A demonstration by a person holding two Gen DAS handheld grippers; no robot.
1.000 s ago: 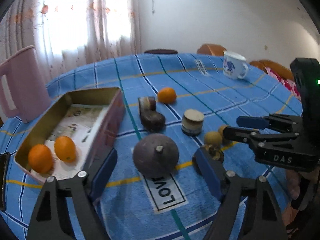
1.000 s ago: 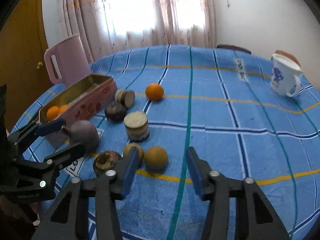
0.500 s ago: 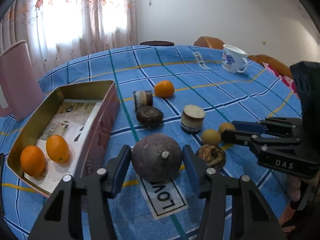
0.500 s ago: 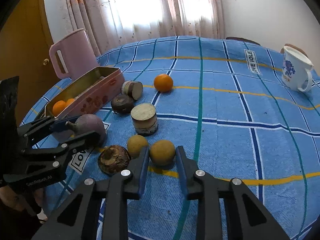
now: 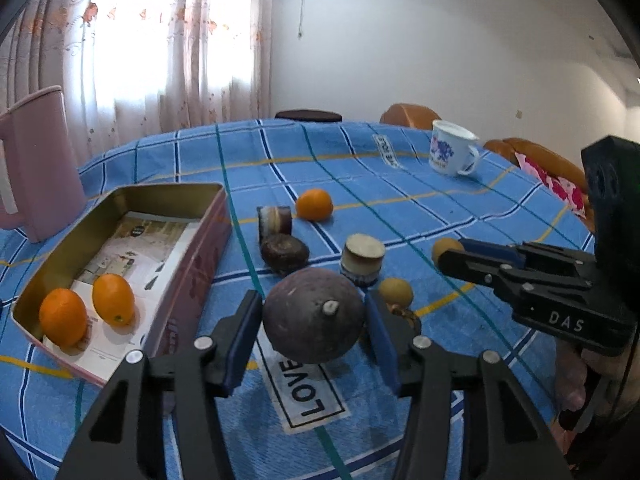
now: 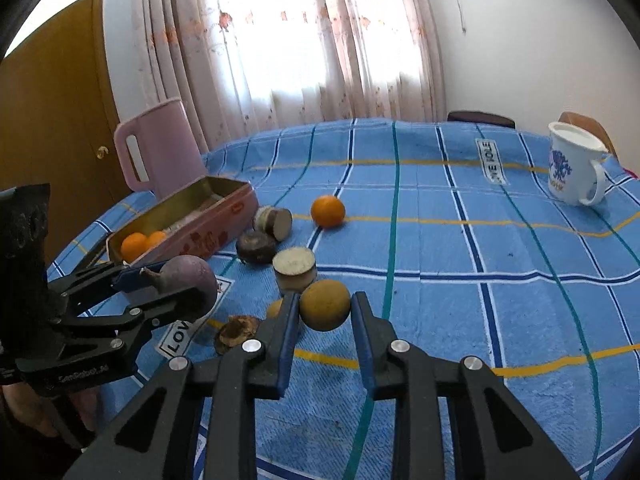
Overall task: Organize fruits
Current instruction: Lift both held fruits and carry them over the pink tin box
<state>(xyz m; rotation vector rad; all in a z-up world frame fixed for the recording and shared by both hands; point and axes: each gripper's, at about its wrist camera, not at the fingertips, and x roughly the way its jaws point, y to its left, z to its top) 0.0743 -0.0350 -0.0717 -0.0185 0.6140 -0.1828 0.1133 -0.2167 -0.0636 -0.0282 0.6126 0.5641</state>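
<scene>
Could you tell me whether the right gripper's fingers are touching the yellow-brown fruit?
Touching. The right wrist view shows the right gripper with both fingers pressed against the yellow-brown fruit.

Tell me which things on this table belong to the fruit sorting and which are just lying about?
Part of the job: purple fruit in left gripper; yellow fruit in right gripper; loose orange; tin box holding two oranges.

Just lying about: pink jug; white mug.

left wrist: I'm low over the near table edge, facing the far wall, close on the purple fruit [image 5: 313, 317].
right wrist: further right, facing the far-left curtain [image 6: 304, 40], close on the yellow fruit [image 6: 325, 305].
shared: tin [image 5: 120, 200] [image 6: 192, 216], mug [image 5: 451, 153] [image 6: 572, 168], each other's gripper.
</scene>
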